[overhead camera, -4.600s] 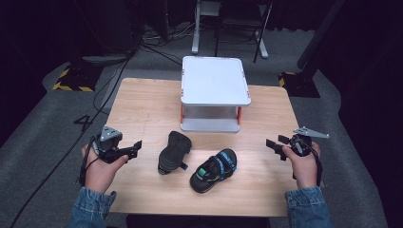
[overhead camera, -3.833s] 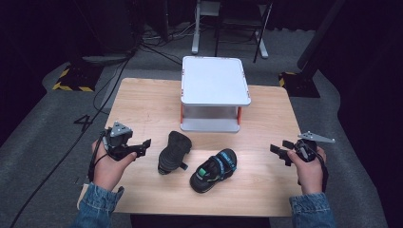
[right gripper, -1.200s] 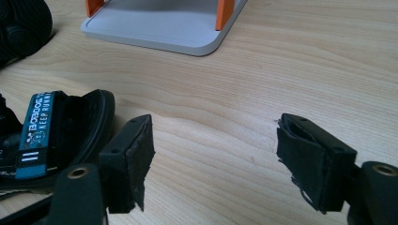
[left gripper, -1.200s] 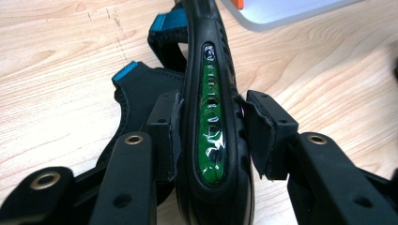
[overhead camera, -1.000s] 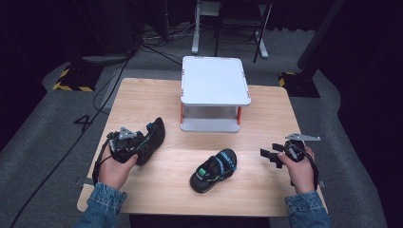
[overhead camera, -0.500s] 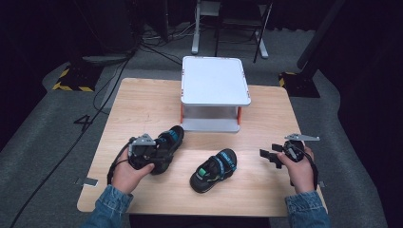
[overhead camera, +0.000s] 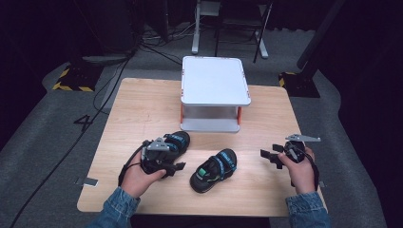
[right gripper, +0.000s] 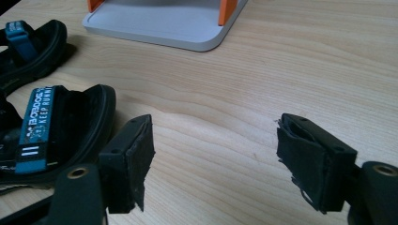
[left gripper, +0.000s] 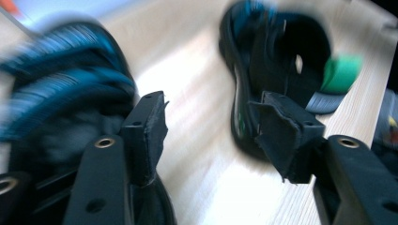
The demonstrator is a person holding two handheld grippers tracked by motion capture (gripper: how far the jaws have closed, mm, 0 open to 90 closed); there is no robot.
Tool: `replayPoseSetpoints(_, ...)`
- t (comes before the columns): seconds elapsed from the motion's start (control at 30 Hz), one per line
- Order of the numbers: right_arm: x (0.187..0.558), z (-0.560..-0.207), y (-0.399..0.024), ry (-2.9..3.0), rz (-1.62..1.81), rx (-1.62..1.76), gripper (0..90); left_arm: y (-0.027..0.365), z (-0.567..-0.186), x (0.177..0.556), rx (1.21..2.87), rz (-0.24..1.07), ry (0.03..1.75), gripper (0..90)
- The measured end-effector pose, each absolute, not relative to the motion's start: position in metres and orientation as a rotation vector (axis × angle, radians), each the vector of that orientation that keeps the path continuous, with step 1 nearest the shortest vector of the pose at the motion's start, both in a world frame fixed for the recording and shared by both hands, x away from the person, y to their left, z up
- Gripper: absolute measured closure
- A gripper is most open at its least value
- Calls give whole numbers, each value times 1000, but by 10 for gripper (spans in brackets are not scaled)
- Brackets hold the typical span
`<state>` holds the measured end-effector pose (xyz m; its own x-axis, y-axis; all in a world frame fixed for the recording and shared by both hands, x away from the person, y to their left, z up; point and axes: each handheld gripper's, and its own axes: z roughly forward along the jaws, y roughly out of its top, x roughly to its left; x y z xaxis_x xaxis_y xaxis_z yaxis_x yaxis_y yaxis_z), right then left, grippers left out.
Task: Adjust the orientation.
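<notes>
Two black sandals with blue straps lie strap side up on the wooden table [overhead camera: 142, 104]. The left sandal [overhead camera: 175, 141] [left gripper: 56, 93] lies just beyond my left gripper [overhead camera: 177, 156] [left gripper: 209, 112]. Its jaws have just been opening and stand apart, with bare wood between them and the sandal against the outside of one jaw. The right sandal [overhead camera: 214, 170] [left gripper: 281, 61] [right gripper: 47, 126] lies at the middle front. My right gripper [overhead camera: 268, 154] [right gripper: 213, 136] hovers open over bare wood to the right of it. The left sandal [right gripper: 23, 47] lies farther off.
A white two-level stand [overhead camera: 214, 80] [right gripper: 155, 23] with orange posts stands at the table's far middle. Dark floor with cables surrounds the table, and a chair base is behind the stand.
My left hand carried the left sandal rightward, turned it strap side up and set it down beside the other. The jaws came off it. The right gripper stayed put.
</notes>
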<state>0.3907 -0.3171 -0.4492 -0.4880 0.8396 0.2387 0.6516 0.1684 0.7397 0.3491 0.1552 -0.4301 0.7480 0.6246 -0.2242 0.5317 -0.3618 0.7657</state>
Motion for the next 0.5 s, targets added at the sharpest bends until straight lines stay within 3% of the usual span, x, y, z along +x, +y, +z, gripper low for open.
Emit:
replayPoseSetpoints(0.07, 391, -449, -317, 2219, 1217, 1447, 280, 168, -419, 348, 1981, 205, 910, 394)
replayPoseSetpoints(0.1, 391, -450, -317, 2222, 1214, 1446, 280, 185, -413, 350, 1960, 347, 1005, 382)
replayPoseSetpoints(0.13, 391, -450, -317, 2222, 1214, 1446, 280, 185, -413, 350, 1960, 347, 1005, 368)
replayPoseSetpoints(0.17, 391, -450, -317, 2219, 1215, 1449, 280, 203, -413, 353, 1958, 476, 1120, 359)
replayPoseSetpoints(0.23, 391, -450, -317, 2217, 1214, 1449, 280, 211, -415, 355, 1948, 470, 1157, 360)
replayPoseSetpoints(0.33, 391, -449, -317, 2215, 1213, 1448, 281, 219, -425, 361, 1972, 334, 1215, 328)
replayPoseSetpoints(0.5, 392, -451, -316, 2218, 1206, 1451, 280, 203, -437, 366, 2071, 329, 1168, 318)
